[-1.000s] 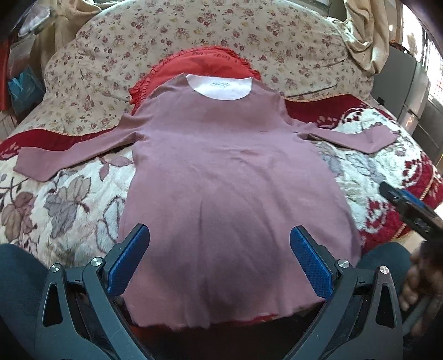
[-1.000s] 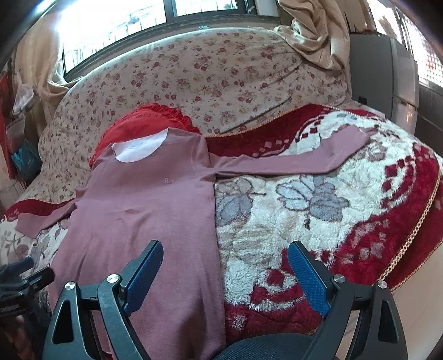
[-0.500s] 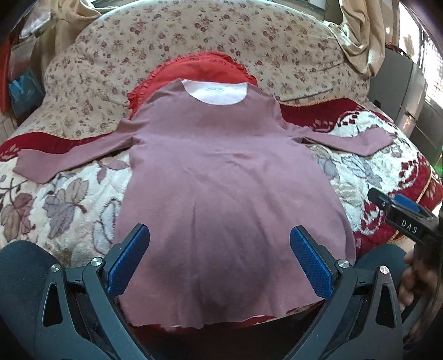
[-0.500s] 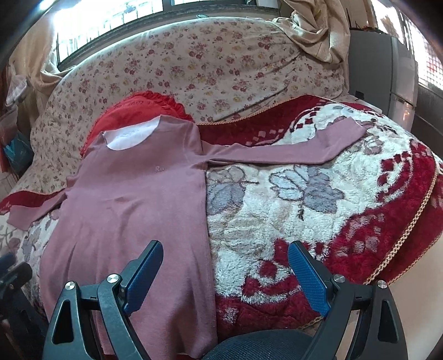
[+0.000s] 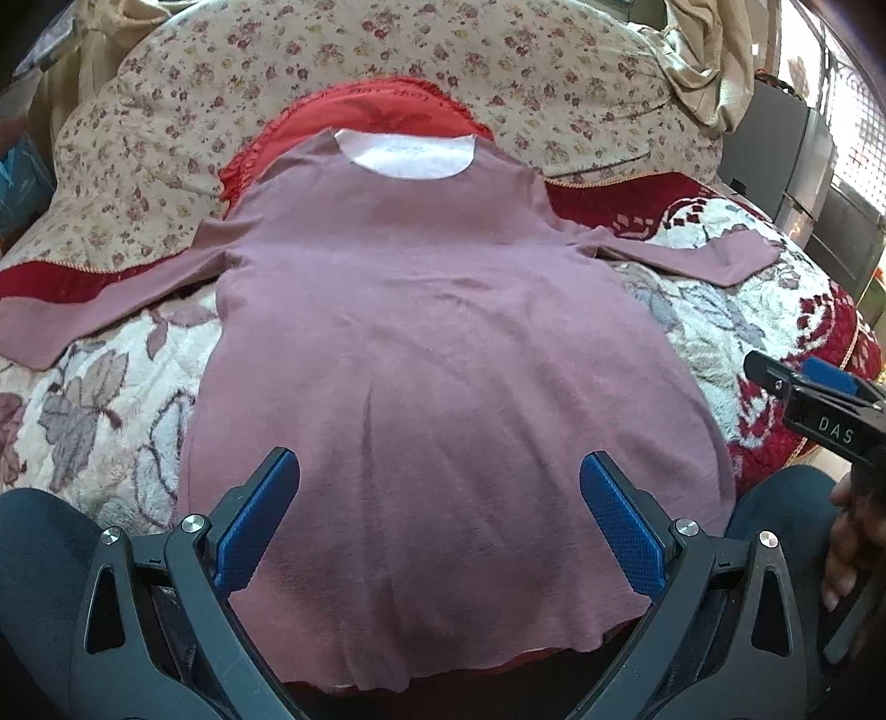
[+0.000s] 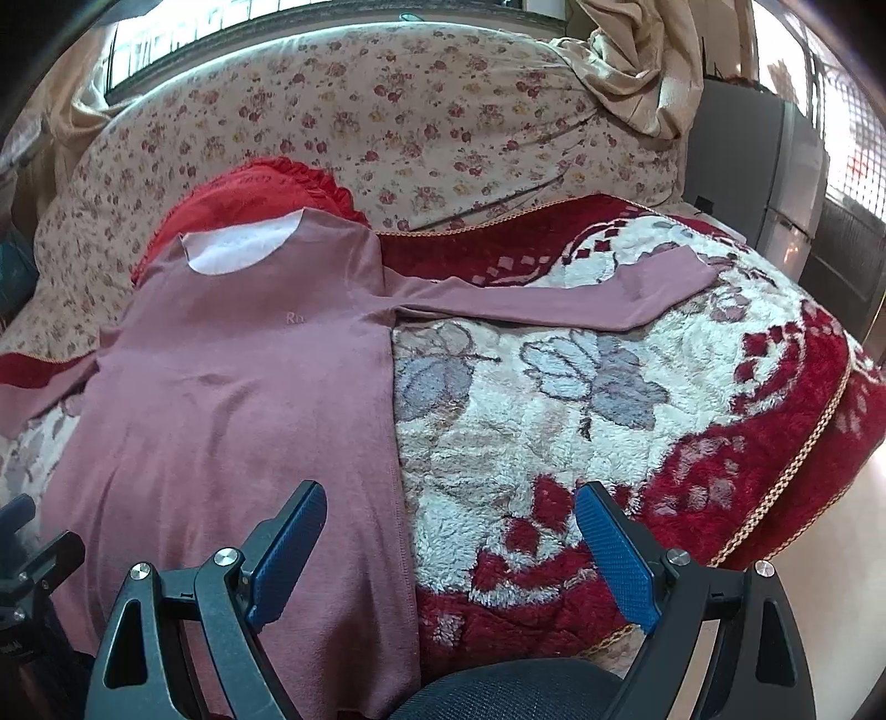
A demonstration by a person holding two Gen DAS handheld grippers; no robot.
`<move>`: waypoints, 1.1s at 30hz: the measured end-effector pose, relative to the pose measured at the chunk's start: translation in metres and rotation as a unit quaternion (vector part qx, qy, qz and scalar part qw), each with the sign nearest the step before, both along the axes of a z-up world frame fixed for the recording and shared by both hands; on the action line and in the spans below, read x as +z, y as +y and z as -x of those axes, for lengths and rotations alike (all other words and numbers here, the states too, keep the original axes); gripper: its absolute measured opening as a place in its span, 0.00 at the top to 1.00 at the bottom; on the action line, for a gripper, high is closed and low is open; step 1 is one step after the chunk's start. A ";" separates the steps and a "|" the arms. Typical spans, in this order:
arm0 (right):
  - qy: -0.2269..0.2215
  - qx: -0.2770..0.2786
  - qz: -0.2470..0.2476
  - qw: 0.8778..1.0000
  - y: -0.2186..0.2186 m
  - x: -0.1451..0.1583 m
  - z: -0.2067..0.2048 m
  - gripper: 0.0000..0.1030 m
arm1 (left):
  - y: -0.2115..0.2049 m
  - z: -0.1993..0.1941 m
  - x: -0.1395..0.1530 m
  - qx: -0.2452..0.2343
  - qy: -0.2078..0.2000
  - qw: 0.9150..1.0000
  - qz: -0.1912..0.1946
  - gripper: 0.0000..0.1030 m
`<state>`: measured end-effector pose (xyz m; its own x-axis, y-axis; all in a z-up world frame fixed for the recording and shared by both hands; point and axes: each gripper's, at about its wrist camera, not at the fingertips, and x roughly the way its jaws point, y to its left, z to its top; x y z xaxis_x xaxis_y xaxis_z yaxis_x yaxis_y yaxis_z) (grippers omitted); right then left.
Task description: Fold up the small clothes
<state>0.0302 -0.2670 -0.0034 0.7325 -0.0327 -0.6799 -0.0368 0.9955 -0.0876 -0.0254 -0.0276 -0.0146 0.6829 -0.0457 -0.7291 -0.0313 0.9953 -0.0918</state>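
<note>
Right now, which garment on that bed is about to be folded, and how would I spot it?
Look at the plush red-and-white floral blanket covering the bed. Spread flat on it, neckline toward the red frilled cushion, lies a dusty-pink long-sleeved knit top. It is the only plain, unpatterned fabric there, with sleeves stretched out sideways and a white inner neck.

Home bedrm/living rm: floral bedding point(image 6: 443, 111), plush blanket point(image 6: 581, 399), curtain point(image 6: 637, 72) by window point(image 6: 232, 27).
</note>
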 end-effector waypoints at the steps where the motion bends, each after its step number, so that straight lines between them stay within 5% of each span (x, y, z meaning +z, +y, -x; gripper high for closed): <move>1: 0.002 0.000 0.008 1.000 0.004 -0.001 -0.001 0.12 | 0.003 -0.001 -0.003 0.001 0.003 1.000 0.005 0.01; 7: -0.001 0.036 0.010 0.999 0.013 -0.001 0.000 0.13 | 0.020 -0.007 -0.010 0.031 0.019 0.999 0.017 0.01; 12: -0.003 0.083 -0.073 0.994 0.000 0.012 -0.009 0.13 | 0.027 -0.009 -0.019 0.025 0.052 0.998 0.036 0.01; 17: -0.028 0.091 -0.002 0.995 0.010 0.026 -0.029 0.13 | 0.027 -0.009 -0.020 0.021 0.056 0.997 0.042 0.01; 33: -0.021 0.074 -0.002 0.997 0.005 0.012 -0.039 0.17 | 0.024 -0.018 -0.031 0.027 0.075 0.996 0.040 0.01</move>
